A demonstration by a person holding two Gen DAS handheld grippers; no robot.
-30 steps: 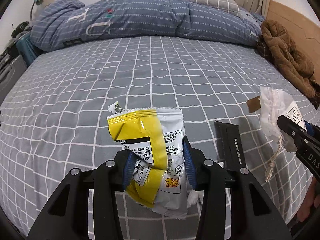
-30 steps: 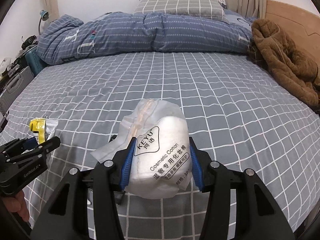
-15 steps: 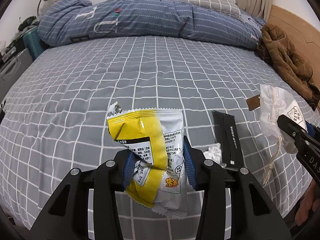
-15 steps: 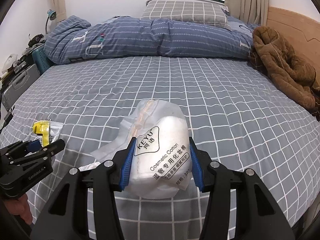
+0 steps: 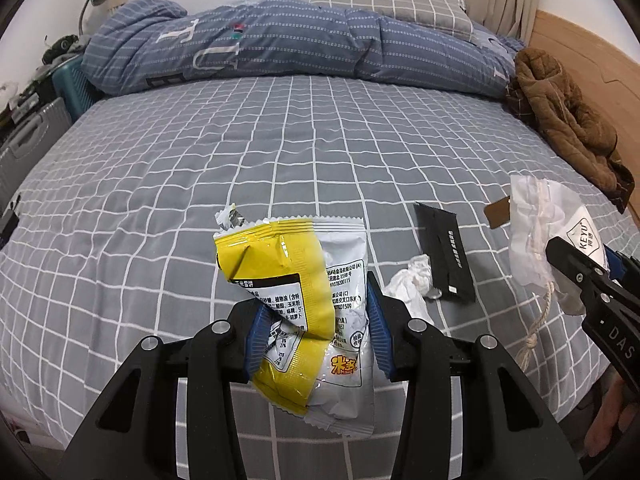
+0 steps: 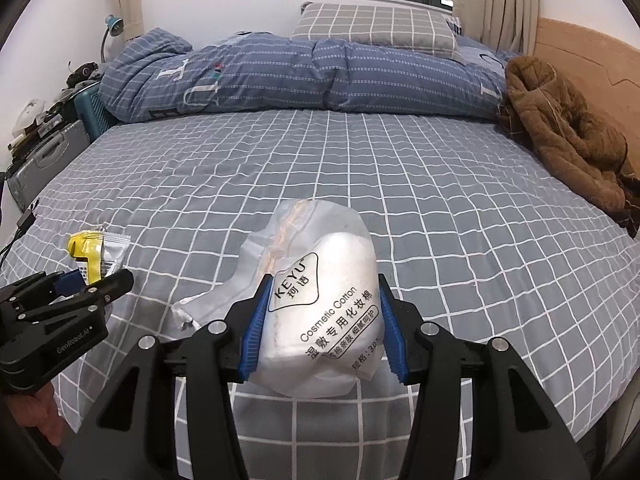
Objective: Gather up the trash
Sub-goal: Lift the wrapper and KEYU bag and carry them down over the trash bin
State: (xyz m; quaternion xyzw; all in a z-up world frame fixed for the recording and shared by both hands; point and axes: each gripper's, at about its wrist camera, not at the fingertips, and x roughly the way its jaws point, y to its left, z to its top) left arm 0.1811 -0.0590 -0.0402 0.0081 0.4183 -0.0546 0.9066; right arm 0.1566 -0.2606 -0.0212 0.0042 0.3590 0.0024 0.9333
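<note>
A yellow and white snack wrapper [image 5: 296,292] stands upright between the blue pads of my left gripper [image 5: 316,326], which is shut on it above the near edge of the bed. My right gripper [image 6: 320,328] is shut on a white cosmetic cotton bag [image 6: 320,304] with black print. The same bag [image 5: 540,232] shows at the right of the left wrist view, its drawstring hanging down. On the sheet between them lie a crumpled white tissue [image 5: 412,280] and a flat black wrapper [image 5: 444,252]. The snack wrapper [image 6: 96,252] also appears at the left of the right wrist view.
The bed has a grey checked sheet [image 5: 280,152]. A folded blue duvet [image 6: 304,76] and a checked pillow [image 6: 372,28] lie at the far end, and a brown jacket [image 6: 568,136] lies by the wooden headboard at the right. Grey cases [image 6: 44,160] stand left of the bed.
Both grippers have drawn back toward the near edge of the bed with their loads. More of the bed and window shows, and the tissue has come into sight beside the black wrapper.
</note>
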